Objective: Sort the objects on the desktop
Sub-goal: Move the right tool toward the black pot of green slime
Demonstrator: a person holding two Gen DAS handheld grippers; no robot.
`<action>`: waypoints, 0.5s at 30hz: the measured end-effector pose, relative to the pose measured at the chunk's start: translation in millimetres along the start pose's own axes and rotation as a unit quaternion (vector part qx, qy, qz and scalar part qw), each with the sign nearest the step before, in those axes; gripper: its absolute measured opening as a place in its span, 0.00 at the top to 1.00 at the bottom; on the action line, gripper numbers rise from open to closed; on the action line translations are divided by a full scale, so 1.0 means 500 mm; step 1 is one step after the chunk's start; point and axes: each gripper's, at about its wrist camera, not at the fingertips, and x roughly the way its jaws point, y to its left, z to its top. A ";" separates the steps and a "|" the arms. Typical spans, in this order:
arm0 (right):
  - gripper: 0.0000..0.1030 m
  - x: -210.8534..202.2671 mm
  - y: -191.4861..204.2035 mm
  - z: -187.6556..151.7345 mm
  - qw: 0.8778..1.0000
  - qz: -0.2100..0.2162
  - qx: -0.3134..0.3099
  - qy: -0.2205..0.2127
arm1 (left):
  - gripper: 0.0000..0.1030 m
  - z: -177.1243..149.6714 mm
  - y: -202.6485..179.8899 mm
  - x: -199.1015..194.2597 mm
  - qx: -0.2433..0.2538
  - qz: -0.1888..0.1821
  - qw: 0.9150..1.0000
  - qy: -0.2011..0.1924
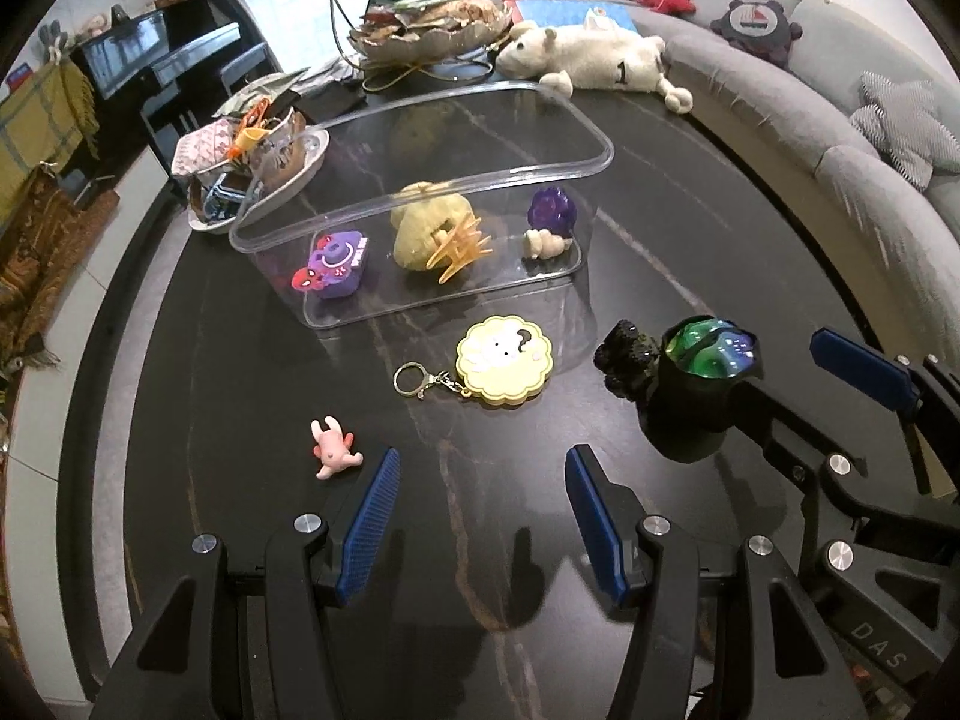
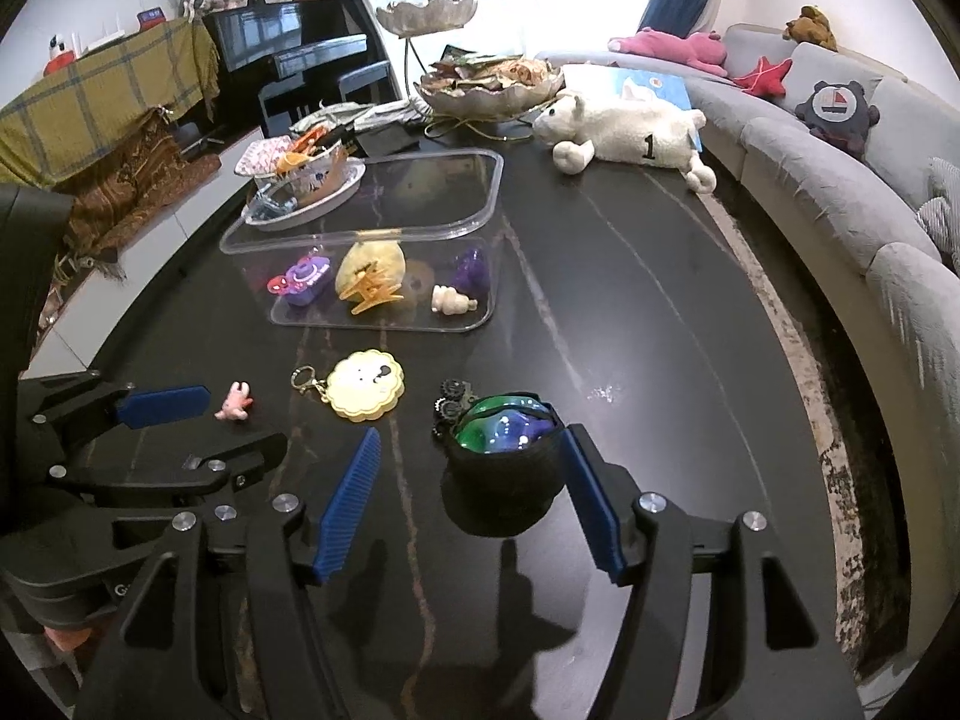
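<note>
The black cup (image 2: 504,474) of coloured pieces stands mid-table, just before the clear bin (image 2: 384,240). Your right gripper (image 2: 474,504) is spread around it, one pad touching its side. Your left gripper (image 1: 480,516) hangs spread, empty, beside the pink figurine (image 1: 333,449).

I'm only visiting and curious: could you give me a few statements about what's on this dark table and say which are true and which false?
1. The orange hair clip lies inside the clear plastic box. True.
2. The yellow keychain is in the box. False: it lies on the table in front of it.
3. The left gripper holds the pink figurine. False: it is open and empty.
4. The white plush animal lies beyond the box. True.
</note>
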 end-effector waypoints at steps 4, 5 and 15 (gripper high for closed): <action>0.40 0.027 -0.007 -0.001 1.000 -0.001 -0.009 0.013 | 0.48 0.003 -0.007 0.028 0.004 0.005 1.000 0.012; 0.40 0.032 -0.009 -0.002 1.000 -0.002 -0.009 0.014 | 0.48 0.004 -0.008 0.032 0.004 0.005 1.000 0.015; 0.40 0.075 -0.030 -0.005 1.000 -0.002 -0.011 0.028 | 0.48 0.016 -0.020 0.073 0.007 0.012 0.999 0.036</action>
